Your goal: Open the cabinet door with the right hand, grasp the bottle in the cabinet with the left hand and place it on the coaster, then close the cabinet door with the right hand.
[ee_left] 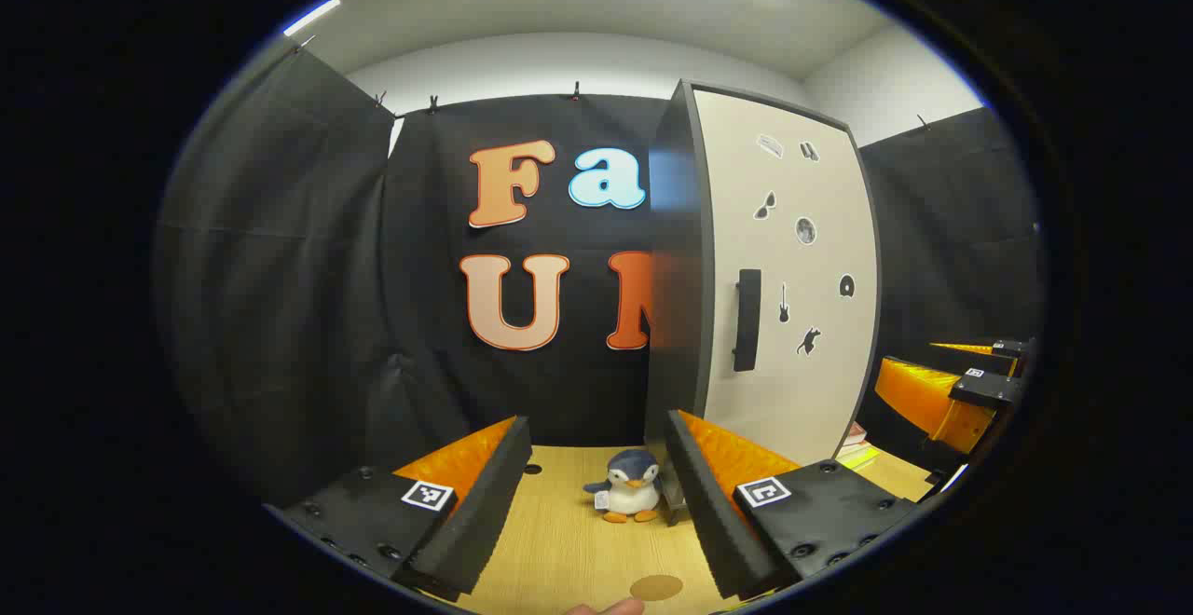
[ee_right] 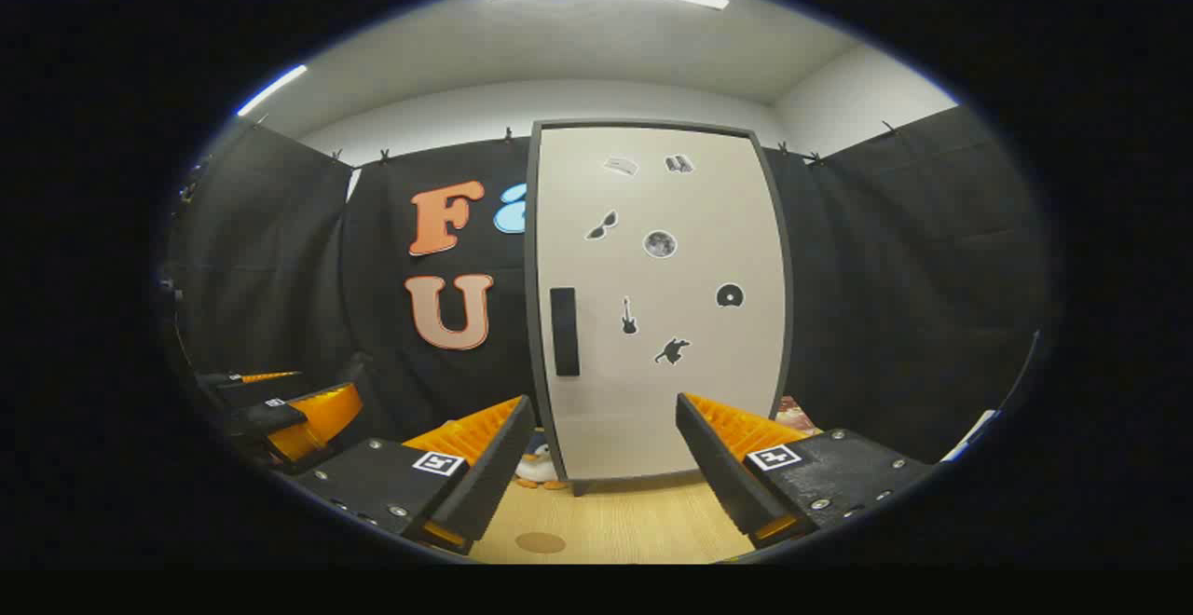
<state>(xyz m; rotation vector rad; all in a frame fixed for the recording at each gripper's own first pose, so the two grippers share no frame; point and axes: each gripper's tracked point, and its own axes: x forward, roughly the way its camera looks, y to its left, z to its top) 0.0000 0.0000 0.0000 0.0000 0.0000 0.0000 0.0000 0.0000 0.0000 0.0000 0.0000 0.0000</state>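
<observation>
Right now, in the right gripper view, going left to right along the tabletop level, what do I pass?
Left claw → penguin toy → cabinet door → stack of books beside the cabinet's right edge.

A wooden table [ee_left: 559,550] carries a closed cabinet [ee_right: 662,317] toward its back, a toy penguin [ee_left: 626,486] just beside the cabinet's left corner, and a round coaster [ee_left: 656,587] near the front edge.
</observation>
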